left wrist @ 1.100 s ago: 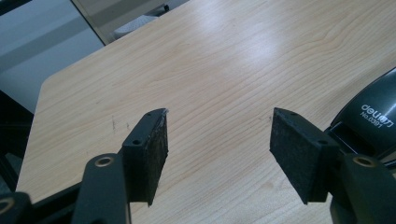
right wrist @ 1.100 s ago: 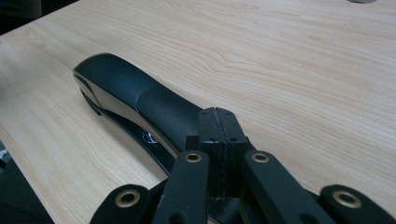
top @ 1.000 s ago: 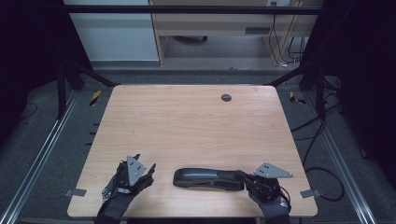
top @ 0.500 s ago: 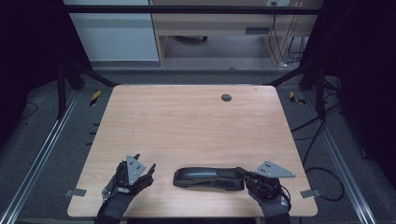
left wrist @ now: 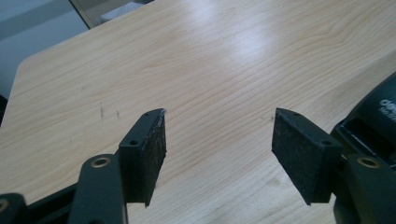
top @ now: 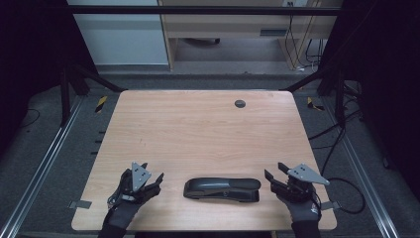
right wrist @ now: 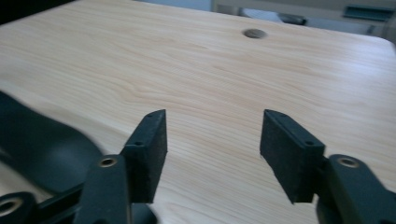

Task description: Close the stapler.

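A long black stapler (top: 222, 189) is seen lying flat on the wooden desk (top: 198, 129), close to the near edge and roughly midway between the two hands. Its long side runs across the desk, parallel to that edge.

The left gripper (top: 148, 179) is held just above the desk at the near left corner, apart from the stapler's left end. In the left gripper view, its fingers (left wrist: 147, 154) are shown spread, with bare wood grain between them and nothing pinched; the dark end of the stapler (left wrist: 373, 121) is seen at the right border, just beside the right finger.

The right gripper (top: 275, 174) is held at the near right, just beyond the stapler's right end, with a small gap of desk left between them. Its fingers have just been opening, and in the right gripper view they (right wrist: 149, 149) are shown spread wide with only bare desk between them. The stapler (right wrist: 42, 144) is seen there as a blurred dark shape at the lower left, outside the fingers and not gripped.

A small round dark grommet (top: 239, 103) is set into the desk near its far edge, well apart from the stapler and both grippers. Black gloves are worn on both hands
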The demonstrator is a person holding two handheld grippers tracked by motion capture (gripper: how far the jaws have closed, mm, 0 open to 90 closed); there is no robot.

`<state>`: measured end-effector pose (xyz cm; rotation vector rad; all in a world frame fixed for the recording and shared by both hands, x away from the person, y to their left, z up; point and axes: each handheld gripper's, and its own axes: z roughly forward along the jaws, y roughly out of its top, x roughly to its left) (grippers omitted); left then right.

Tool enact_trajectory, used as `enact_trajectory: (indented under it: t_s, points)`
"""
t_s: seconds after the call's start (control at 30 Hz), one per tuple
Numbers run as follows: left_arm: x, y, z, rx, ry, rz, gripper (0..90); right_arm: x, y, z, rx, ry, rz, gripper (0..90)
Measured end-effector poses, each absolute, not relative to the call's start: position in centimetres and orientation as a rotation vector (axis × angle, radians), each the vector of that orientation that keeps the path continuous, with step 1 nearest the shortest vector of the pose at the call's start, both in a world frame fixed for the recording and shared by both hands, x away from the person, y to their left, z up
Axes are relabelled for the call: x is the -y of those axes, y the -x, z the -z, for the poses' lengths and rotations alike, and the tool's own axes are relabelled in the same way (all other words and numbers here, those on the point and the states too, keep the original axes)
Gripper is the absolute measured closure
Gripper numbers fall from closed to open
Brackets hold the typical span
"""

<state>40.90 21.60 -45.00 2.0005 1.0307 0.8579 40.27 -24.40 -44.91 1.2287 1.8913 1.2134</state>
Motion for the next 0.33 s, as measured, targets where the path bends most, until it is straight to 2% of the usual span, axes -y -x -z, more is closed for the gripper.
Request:
enact_trajectory:
  t_s: [0.33]
  points:
    - [-24.3, -42.9, 46.5, -1.121, -2.013, -0.861, 31.6, 29.3, -41.5, 47.7, -1.903, -1.351, -1.031, 33.9]
